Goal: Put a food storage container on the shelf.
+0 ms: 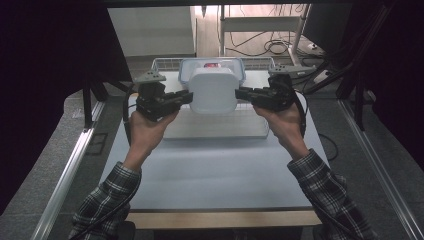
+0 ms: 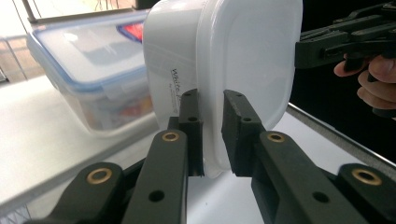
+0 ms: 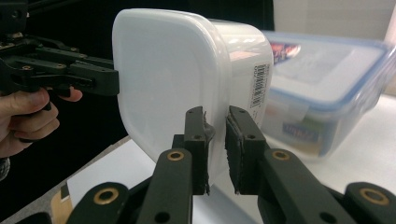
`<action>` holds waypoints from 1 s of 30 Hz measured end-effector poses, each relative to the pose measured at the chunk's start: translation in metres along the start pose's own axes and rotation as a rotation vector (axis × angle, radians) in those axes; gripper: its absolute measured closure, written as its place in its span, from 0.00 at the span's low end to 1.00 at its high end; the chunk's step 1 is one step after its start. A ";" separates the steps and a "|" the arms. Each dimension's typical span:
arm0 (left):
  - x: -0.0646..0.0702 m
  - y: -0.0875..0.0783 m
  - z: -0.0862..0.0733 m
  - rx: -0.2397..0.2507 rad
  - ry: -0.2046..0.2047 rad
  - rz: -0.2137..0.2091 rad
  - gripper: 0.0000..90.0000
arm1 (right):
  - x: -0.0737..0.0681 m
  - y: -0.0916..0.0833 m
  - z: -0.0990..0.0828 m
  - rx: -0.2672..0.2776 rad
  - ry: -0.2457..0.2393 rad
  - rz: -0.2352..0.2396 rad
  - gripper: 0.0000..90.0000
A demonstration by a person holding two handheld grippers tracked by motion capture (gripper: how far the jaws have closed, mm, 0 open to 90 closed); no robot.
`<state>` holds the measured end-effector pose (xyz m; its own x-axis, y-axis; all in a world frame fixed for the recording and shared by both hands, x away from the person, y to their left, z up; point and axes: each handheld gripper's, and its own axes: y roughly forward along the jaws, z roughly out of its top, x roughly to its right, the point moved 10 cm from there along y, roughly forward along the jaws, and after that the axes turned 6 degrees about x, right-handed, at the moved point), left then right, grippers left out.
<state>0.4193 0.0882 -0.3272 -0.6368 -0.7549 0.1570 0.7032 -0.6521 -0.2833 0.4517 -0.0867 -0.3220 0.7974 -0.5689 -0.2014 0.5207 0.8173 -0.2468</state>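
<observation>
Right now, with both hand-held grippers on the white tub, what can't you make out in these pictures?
- White tub: contents, opaque walls in every view.
- Printed lettering: left gripper view, cut short by the left hand-held gripper.
- Barcode: right gripper view, too small.
- Clear box: contents blurred; high view, the tub covers most of it.
- Right hand-held gripper: pinches the rim.

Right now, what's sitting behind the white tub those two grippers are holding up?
Behind the white tub sits a clear container with a blue-rimmed lid, a red label showing through the lid. The tub covers its near side from above, and its contents are too blurred to tell.
</observation>
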 end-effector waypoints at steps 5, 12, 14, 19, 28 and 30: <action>-0.003 0.000 0.019 0.015 0.003 0.006 0.88 | 0.002 0.002 0.021 0.013 0.000 -0.011 0.87; -0.011 0.004 0.038 0.022 -0.006 0.011 0.88 | 0.007 0.007 0.043 0.027 -0.009 -0.029 0.87; -0.014 0.007 0.041 0.023 -0.014 0.011 0.88 | 0.010 0.009 0.048 0.029 -0.008 -0.036 0.87; -0.024 0.018 0.049 0.023 -0.031 0.012 0.88 | 0.020 0.016 0.057 0.032 0.002 -0.065 0.87; -0.037 0.032 0.050 0.016 -0.066 0.010 0.87 | 0.034 0.027 0.063 0.026 0.008 -0.104 0.86; -0.039 0.033 0.050 0.020 -0.073 0.013 0.86 | 0.035 0.030 0.063 0.023 0.011 -0.108 0.86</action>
<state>0.4837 0.0927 -0.2959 -0.6032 -0.7661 0.2219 0.7182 -0.6427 -0.2667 0.5143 -0.0765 -0.2769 0.7328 -0.6549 -0.1848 0.6105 0.7527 -0.2463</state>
